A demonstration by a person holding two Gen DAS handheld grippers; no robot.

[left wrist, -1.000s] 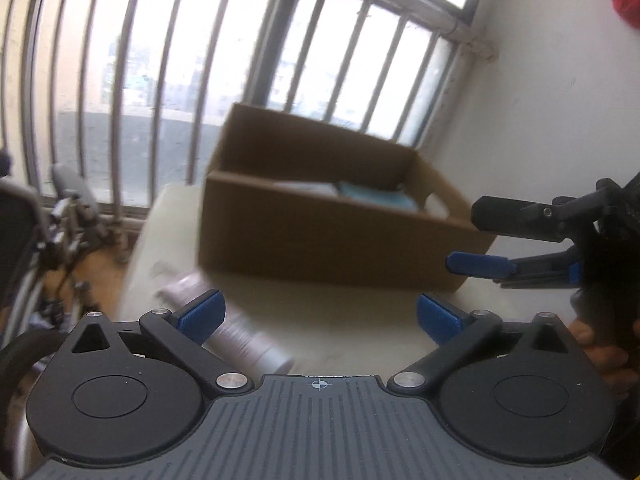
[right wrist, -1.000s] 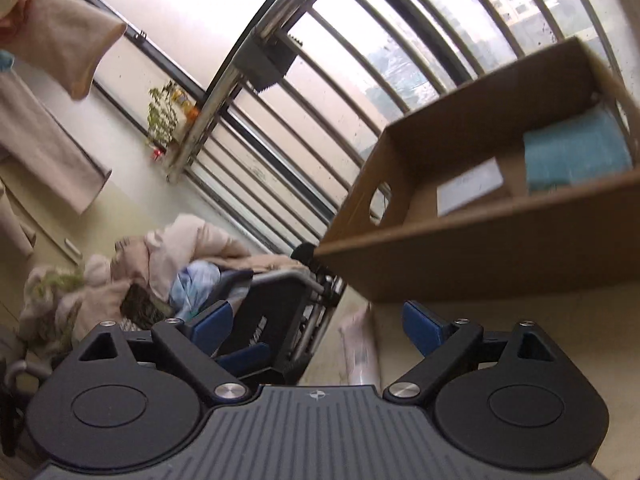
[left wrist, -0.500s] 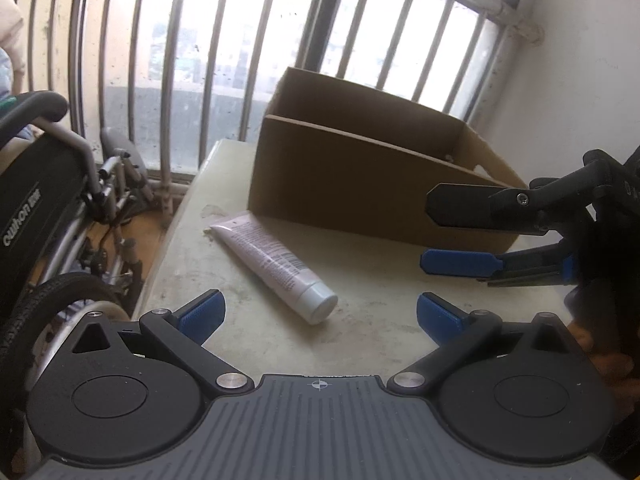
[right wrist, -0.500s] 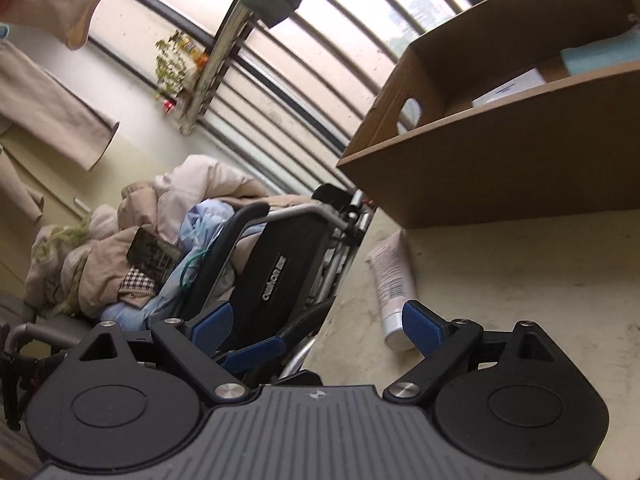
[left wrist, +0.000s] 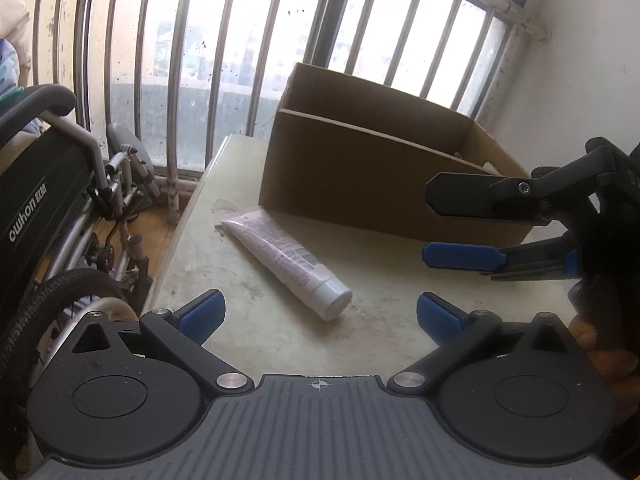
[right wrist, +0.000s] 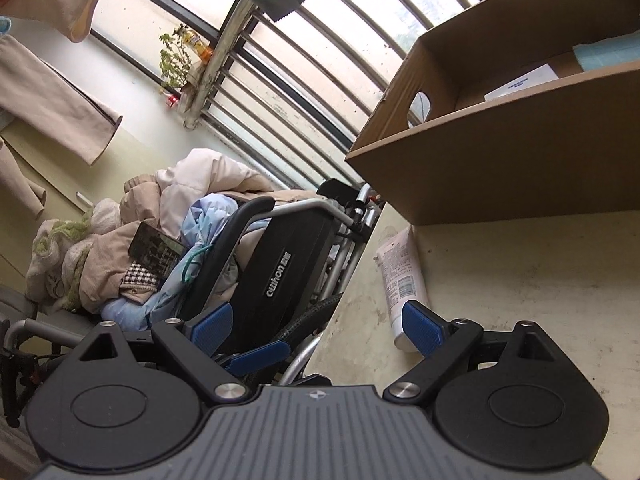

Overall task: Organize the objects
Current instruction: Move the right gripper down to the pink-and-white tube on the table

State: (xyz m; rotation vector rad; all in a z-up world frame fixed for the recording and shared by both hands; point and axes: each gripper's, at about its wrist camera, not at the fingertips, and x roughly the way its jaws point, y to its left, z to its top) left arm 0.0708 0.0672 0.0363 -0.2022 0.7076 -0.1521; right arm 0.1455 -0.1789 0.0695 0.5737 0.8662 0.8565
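Note:
A white tube (left wrist: 286, 262) with a white cap lies on the pale table (left wrist: 384, 280) in front of a brown cardboard box (left wrist: 360, 184). My left gripper (left wrist: 318, 314) is open and empty, just short of the tube's cap. My right gripper (right wrist: 318, 326) is open and empty; it shows from the side in the left wrist view (left wrist: 464, 232), right of the tube. In the right wrist view the tube (right wrist: 402, 280) lies by the right fingertip, and the box (right wrist: 512, 168) holds a teal item (right wrist: 608, 54) and a white card (right wrist: 520, 85).
A black wheelchair (left wrist: 52, 216) stands left of the table, beyond its left edge; in the right wrist view it (right wrist: 276, 268) holds piled clothes (right wrist: 160, 220). A barred window (left wrist: 240, 40) runs behind the box. A white wall (left wrist: 580, 92) is on the right.
Both grippers have drawn back and lowered toward the table. The tube, blurred a second ago, now lies sharp and nearer my left gripper. Both grippers stay open.

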